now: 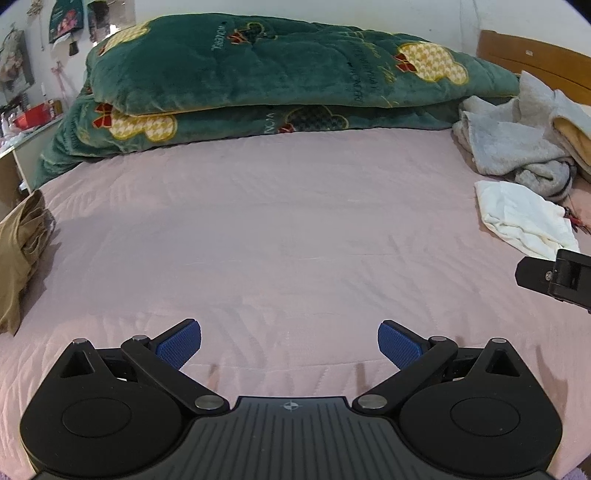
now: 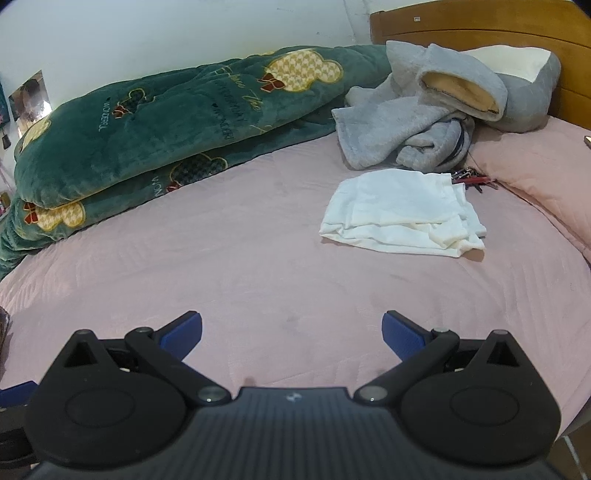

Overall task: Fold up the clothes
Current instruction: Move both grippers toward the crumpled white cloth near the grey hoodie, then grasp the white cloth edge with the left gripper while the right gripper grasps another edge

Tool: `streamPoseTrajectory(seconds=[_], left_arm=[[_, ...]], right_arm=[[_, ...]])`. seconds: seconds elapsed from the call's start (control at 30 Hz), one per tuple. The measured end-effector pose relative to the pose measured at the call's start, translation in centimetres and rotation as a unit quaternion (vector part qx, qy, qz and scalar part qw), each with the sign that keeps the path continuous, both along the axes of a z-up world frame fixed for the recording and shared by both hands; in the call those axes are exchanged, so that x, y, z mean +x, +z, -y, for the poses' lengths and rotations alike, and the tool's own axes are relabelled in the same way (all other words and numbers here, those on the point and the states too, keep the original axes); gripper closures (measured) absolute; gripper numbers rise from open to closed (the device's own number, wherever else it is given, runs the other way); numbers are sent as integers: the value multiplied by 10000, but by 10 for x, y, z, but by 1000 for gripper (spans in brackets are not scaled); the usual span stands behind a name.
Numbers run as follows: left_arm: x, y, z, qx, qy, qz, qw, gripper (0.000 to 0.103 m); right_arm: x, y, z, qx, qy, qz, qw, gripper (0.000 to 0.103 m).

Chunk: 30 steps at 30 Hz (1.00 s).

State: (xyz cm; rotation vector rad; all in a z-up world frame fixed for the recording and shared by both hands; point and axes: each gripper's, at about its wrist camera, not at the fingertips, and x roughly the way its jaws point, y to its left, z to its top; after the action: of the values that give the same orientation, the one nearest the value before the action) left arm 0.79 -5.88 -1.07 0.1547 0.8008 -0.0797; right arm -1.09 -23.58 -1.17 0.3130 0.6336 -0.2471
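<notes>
A crumpled white garment point(image 2: 400, 214) lies on the pink bed sheet point(image 2: 258, 258), ahead and to the right of my right gripper point(image 2: 291, 330), which is open and empty. The same white garment point(image 1: 524, 218) shows at the right edge of the left wrist view. My left gripper point(image 1: 289, 341) is open over bare pink sheet point(image 1: 277, 240) with nothing between its blue pads point(image 1: 181, 345). A tan garment point(image 1: 20, 251) hangs over the bed's left edge. A heap of grey fleece clothes point(image 2: 424, 114) lies behind the white garment.
A folded dark green blanket point(image 1: 258, 74) runs along the far side of the bed against the wall. A wooden headboard point(image 2: 480, 26) stands at the right. A pink pillow point(image 2: 546, 177) and a small bunch of keys point(image 2: 472, 179) lie near the grey heap.
</notes>
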Motion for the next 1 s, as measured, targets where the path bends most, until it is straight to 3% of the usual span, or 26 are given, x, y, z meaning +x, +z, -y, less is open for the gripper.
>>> streamPoseTrajectory(seconds=[0.3,0.57,0.77,0.93,1.0], left_arm=[[30,4,57,-152,-603,135,9980,1],[113,10,150,-316,-1311,336,9903,1],[171,-20,211,-476,-1540,83,9869,2],[196,-51,240,-820,-1619,-277,9830,2],[203,-66,250,-749,-1721,-426,9813,3]], right_arm=[[15,8,50,-254,-83,38,9996,0],[72,9,169,-260,-470,-76,9985,0],[125,-13,246,543,-519,-205,9970,0],[164,-41,266,404,-380,-620,9965,0],[171,-53,273,515,-349,-727,9954,0]])
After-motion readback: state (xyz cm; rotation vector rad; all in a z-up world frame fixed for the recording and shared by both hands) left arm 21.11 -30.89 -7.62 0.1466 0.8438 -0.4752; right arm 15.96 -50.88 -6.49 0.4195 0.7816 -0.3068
